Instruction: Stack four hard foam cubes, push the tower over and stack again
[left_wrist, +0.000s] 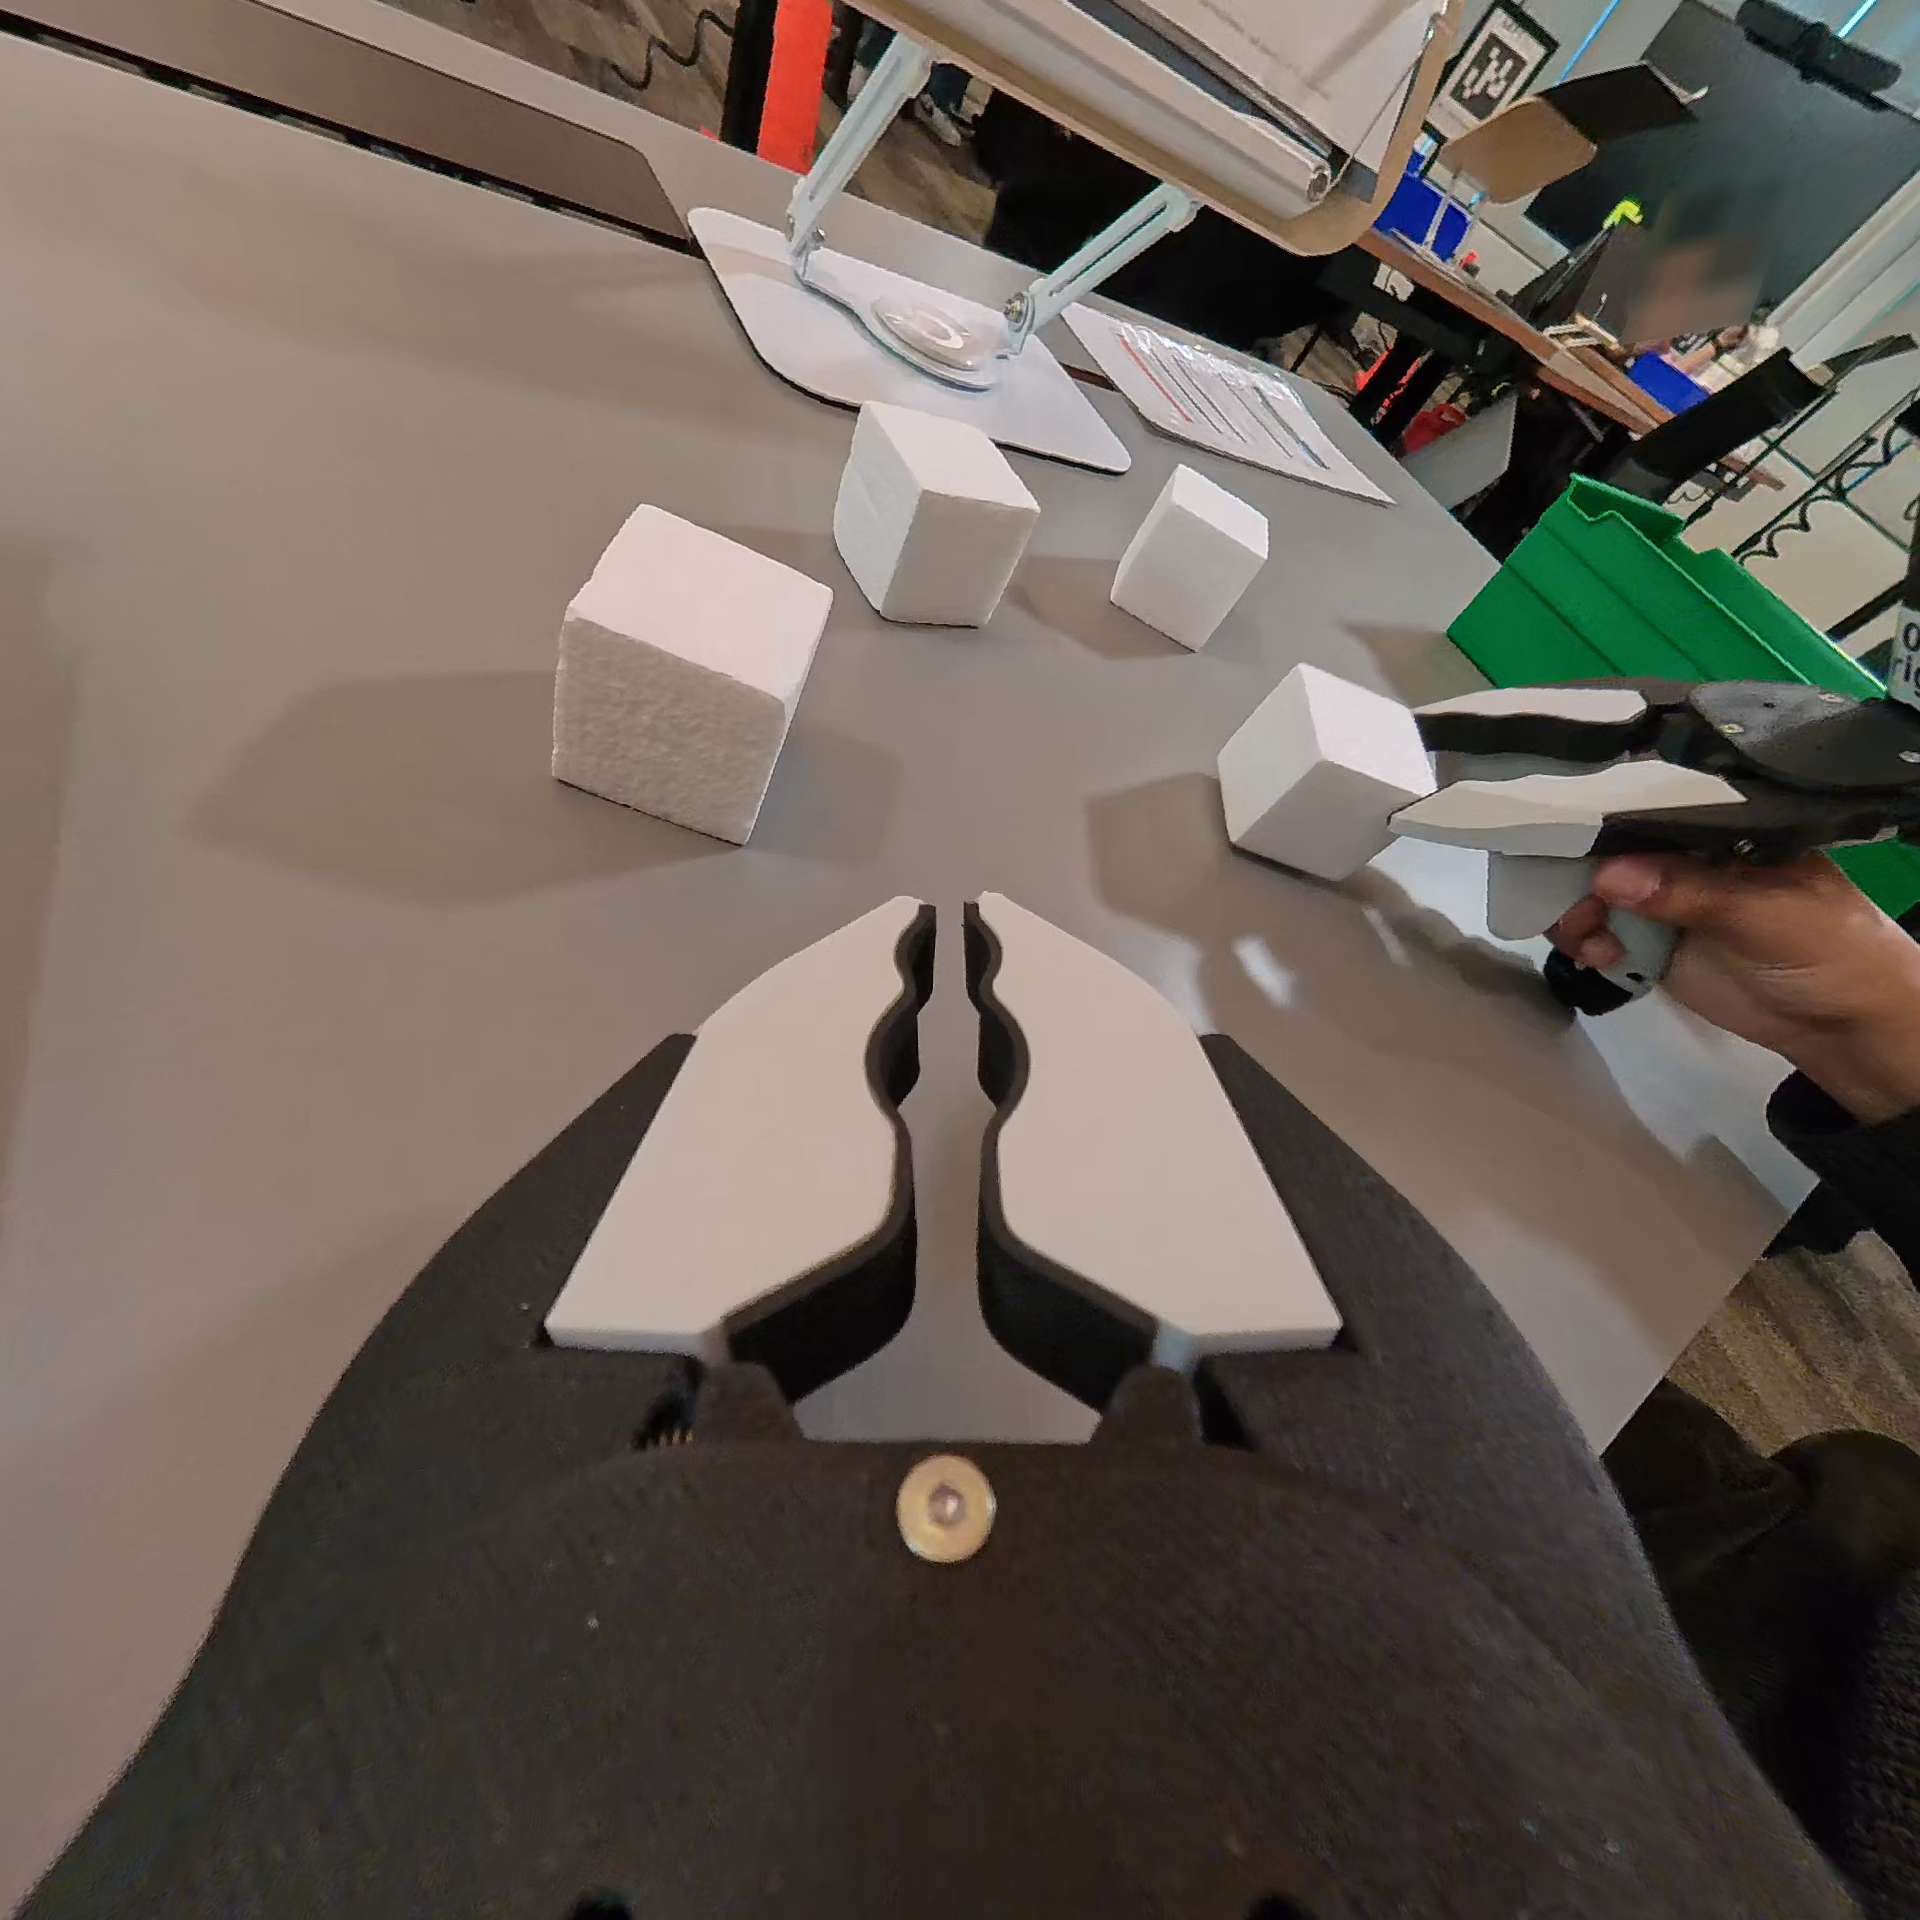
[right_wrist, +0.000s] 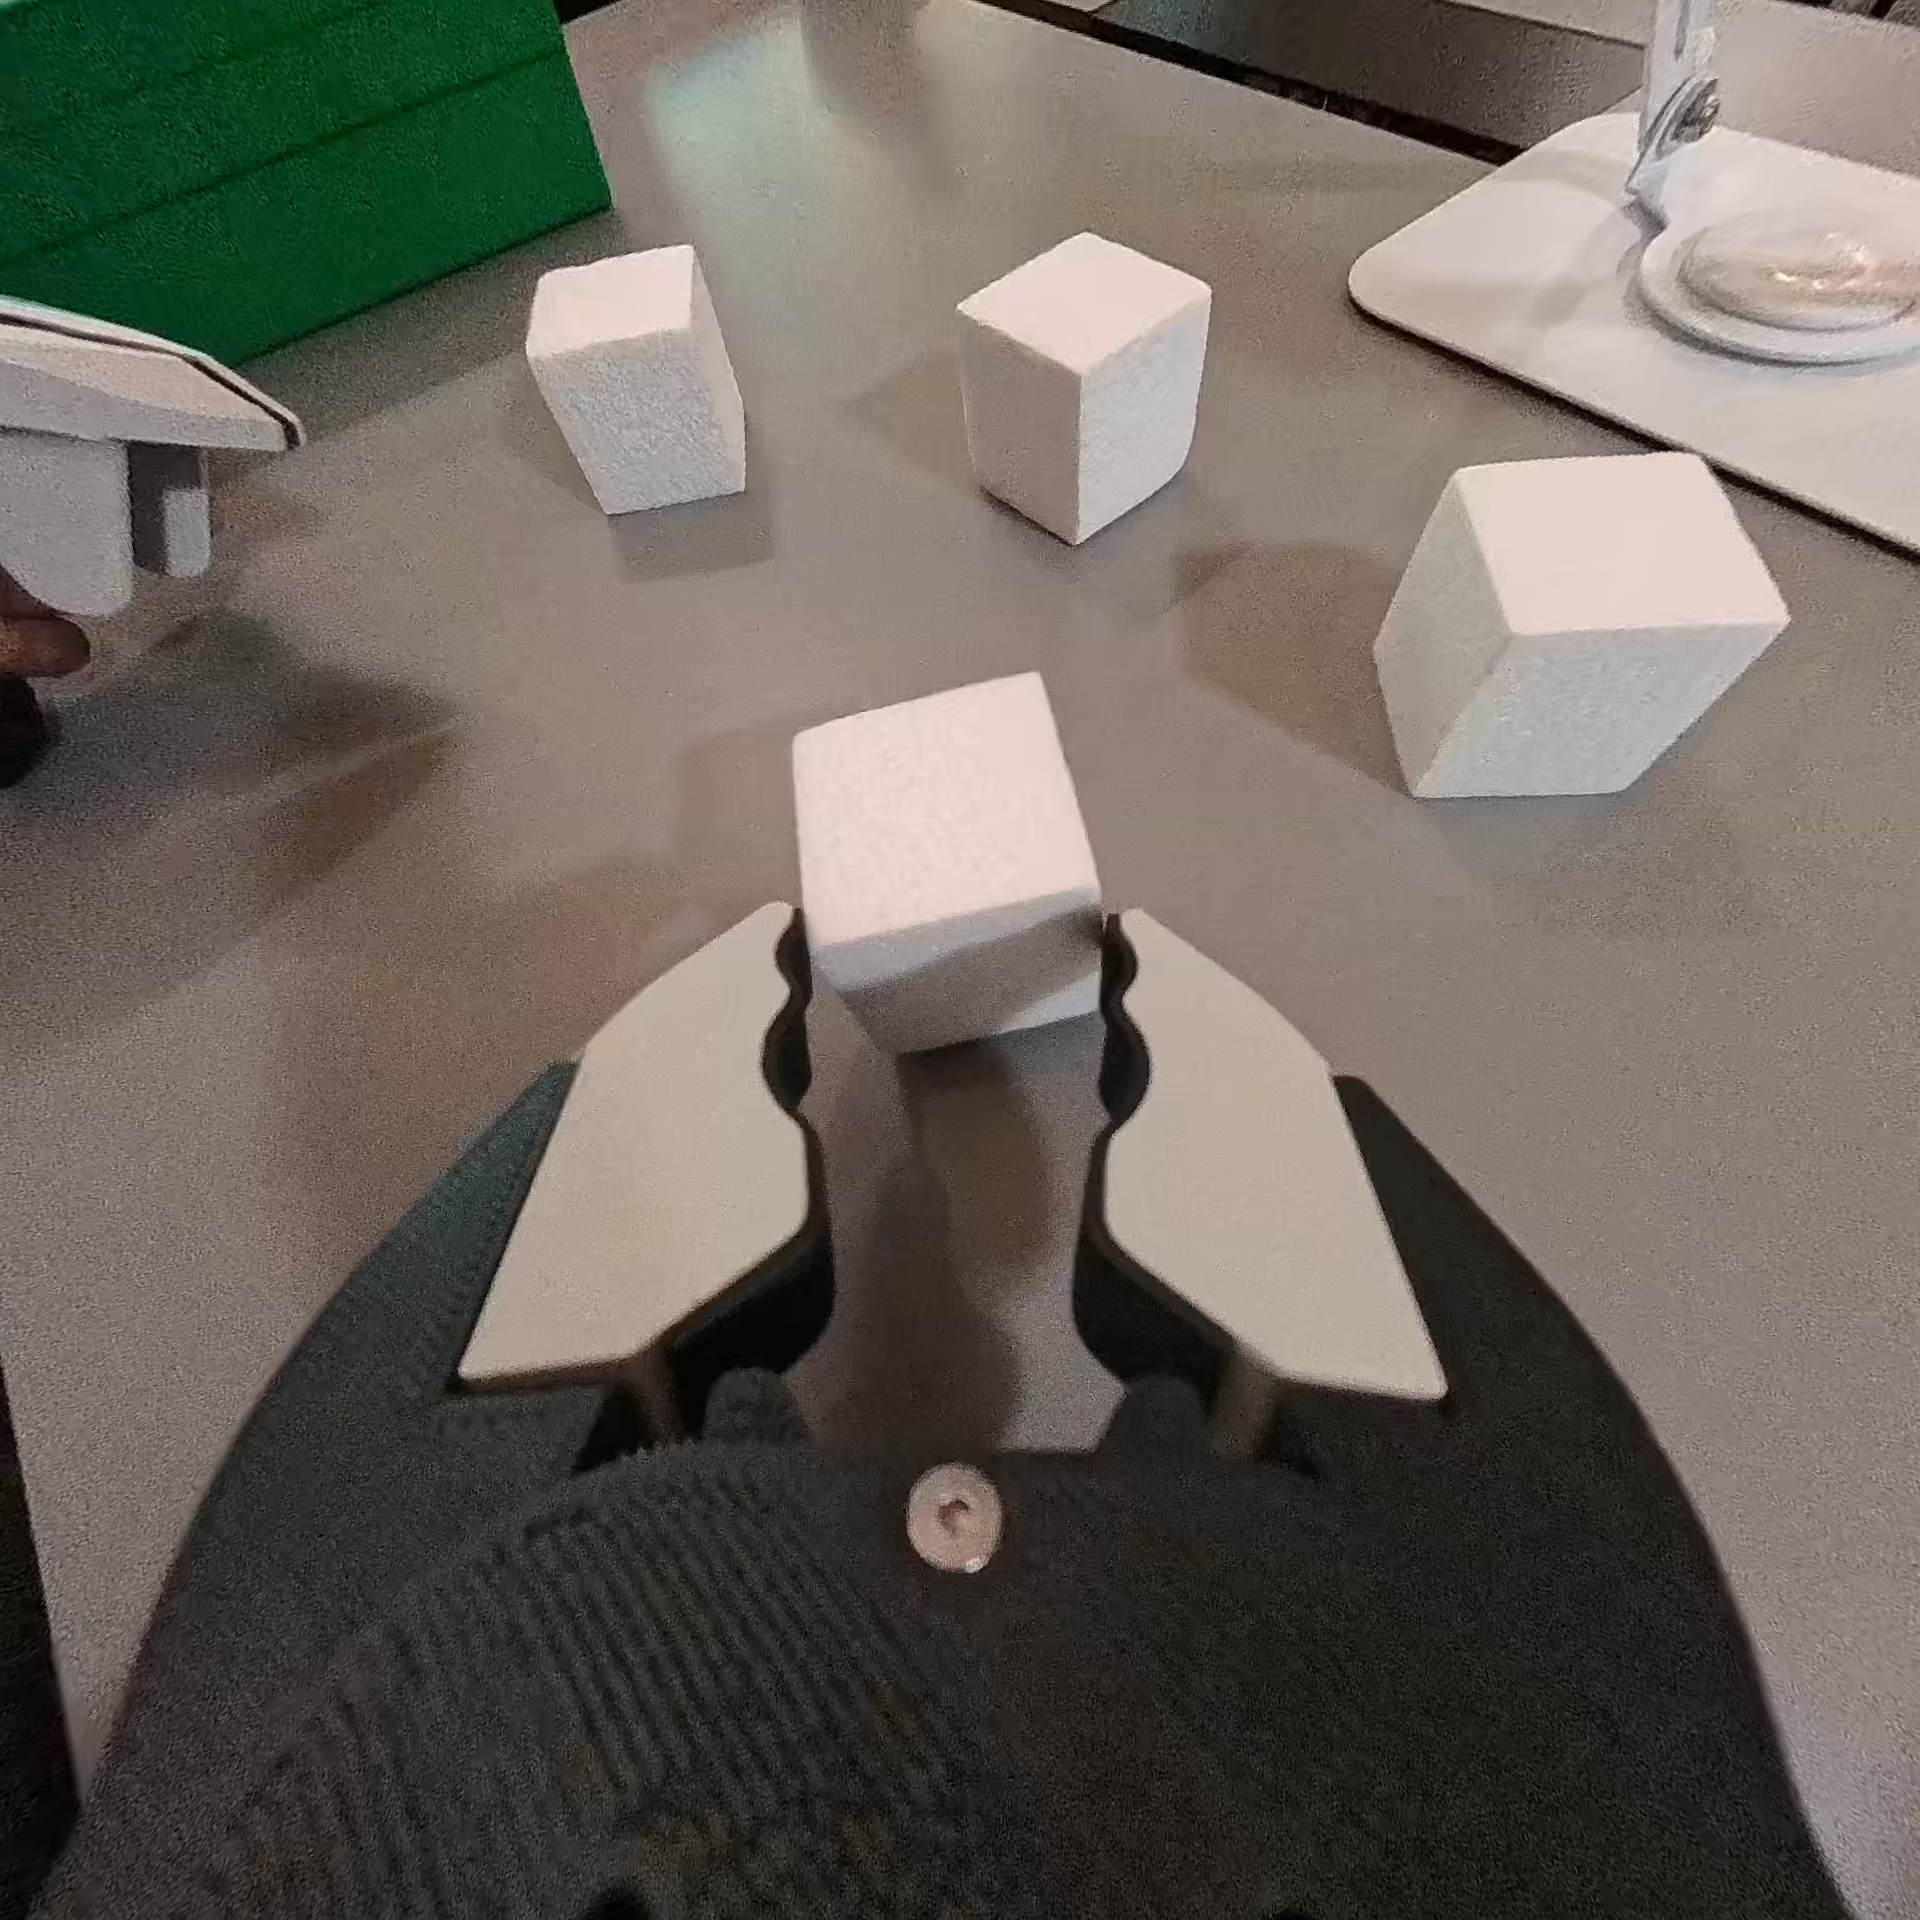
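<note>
A white foam cube (right_wrist: 940, 857) sits tilted between the fingertips of the right gripper (right_wrist: 951, 935), whose jaws press against its two sides; in the left wrist view the same cube (left_wrist: 1320, 769) shows with one lower edge at the grey table (left_wrist: 260, 468), the rest tipped up. Taking this cube as the landmark: beyond it and well apart stand three more foam cubes, a large one (right_wrist: 1579, 623) to its right, a middle one (right_wrist: 1086, 384) straight past it, and a smaller one (right_wrist: 634, 379) past it to the left. Behind those lies the white base of a stand (right_wrist: 1538, 281), and a green bin (right_wrist: 281, 145) sits at the far left. The left gripper (left_wrist: 948, 914) hangs over bare table well away from the held cube, jaws drawn to a narrow slit with nothing between them.
</note>
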